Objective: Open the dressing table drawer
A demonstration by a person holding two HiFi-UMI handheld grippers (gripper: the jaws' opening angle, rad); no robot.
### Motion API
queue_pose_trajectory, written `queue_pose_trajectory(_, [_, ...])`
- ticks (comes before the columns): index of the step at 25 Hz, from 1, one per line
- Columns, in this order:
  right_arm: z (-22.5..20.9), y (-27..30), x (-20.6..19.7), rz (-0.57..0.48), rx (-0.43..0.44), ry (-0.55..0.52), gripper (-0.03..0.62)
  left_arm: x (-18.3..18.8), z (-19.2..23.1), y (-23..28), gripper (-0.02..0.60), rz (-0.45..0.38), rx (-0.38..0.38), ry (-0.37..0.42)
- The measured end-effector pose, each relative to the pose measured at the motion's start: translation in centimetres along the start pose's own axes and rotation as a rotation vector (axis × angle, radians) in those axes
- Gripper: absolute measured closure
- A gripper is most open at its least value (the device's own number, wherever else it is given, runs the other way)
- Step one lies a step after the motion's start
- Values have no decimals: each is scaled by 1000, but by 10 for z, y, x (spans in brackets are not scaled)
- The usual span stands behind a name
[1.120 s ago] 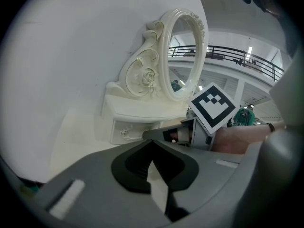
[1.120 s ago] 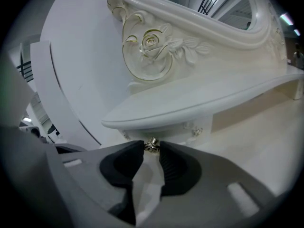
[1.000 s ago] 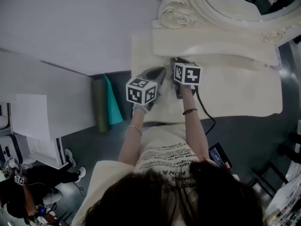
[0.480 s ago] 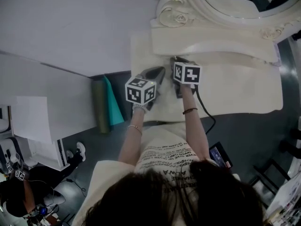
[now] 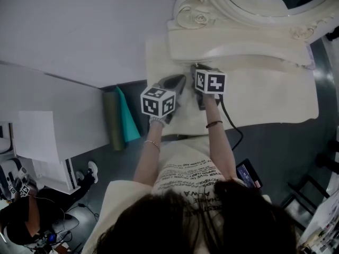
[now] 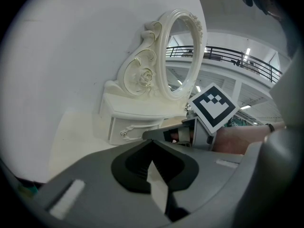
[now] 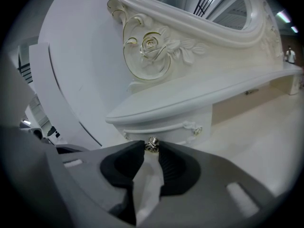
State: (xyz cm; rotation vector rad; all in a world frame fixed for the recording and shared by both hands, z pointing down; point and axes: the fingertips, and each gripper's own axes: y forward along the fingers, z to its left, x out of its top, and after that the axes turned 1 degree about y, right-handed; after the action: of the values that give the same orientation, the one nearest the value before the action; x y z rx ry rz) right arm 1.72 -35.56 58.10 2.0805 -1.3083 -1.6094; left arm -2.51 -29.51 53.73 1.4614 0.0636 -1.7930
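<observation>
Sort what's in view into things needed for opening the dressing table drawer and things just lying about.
For the job: small cream carved drawer; silver metal knob; right gripper, fingers on the knob.
Lying about: left gripper, shut and empty; teal roll; olive roll; black cable.

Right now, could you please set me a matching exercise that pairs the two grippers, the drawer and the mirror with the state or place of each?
Things:
1. left gripper
2. right gripper
3. drawer
4. mirror

States or places:
A. closed, not pulled out
B. shut on the knob
C. standing above the drawer
D. shut, holding nothing

Pairs: 1-D, 2-B, 3-A, 4-C.
</observation>
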Motion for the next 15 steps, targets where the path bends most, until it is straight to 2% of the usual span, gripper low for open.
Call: queue_pose_trajectory(15, [4, -13, -14, -6, -15, 13, 493, -8, -11, -9, 583, 7, -37, 10])
